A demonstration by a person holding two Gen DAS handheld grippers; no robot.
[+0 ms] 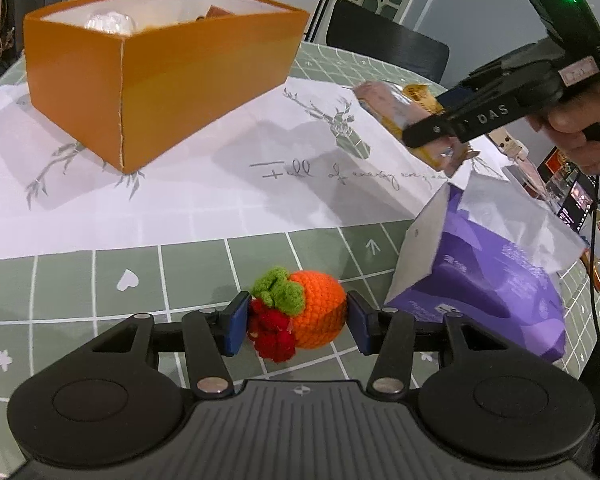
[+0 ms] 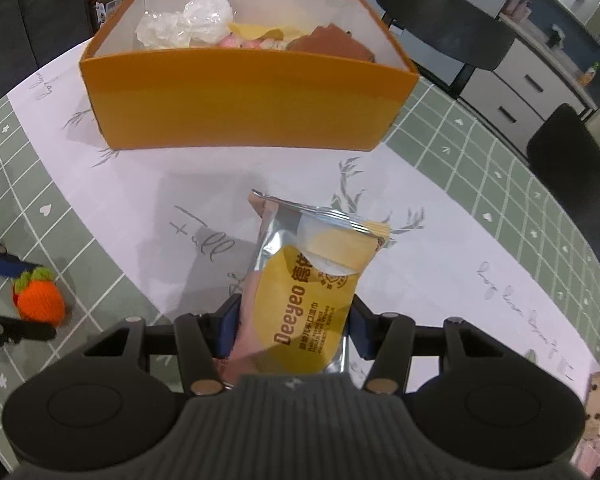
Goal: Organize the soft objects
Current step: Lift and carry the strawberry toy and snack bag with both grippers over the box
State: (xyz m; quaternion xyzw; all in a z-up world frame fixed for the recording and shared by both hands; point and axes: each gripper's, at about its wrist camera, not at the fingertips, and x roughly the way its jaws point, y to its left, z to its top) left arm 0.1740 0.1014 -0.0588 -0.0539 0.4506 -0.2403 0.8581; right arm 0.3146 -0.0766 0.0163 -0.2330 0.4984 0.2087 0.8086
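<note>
An orange crocheted fruit toy [image 1: 314, 314] with green leaves and a red tassel lies on the green checked tablecloth. My left gripper [image 1: 296, 322] stands around it, both blue pads touching its sides. The toy also shows in the right wrist view [image 2: 40, 300]. My right gripper [image 2: 292, 326] is shut on a yellow and silver Deeyeo wet wipes pack [image 2: 312, 280] and holds it above the white cloth. The pack shows in the left wrist view [image 1: 400, 108]. The orange box [image 2: 248, 108] stands beyond, holding several soft items.
A purple tissue pack [image 1: 488, 284] lies right of the toy. Black chairs [image 2: 440, 20] stand behind the table. The table edge curves on the right, with small items [image 1: 572, 184] beyond it.
</note>
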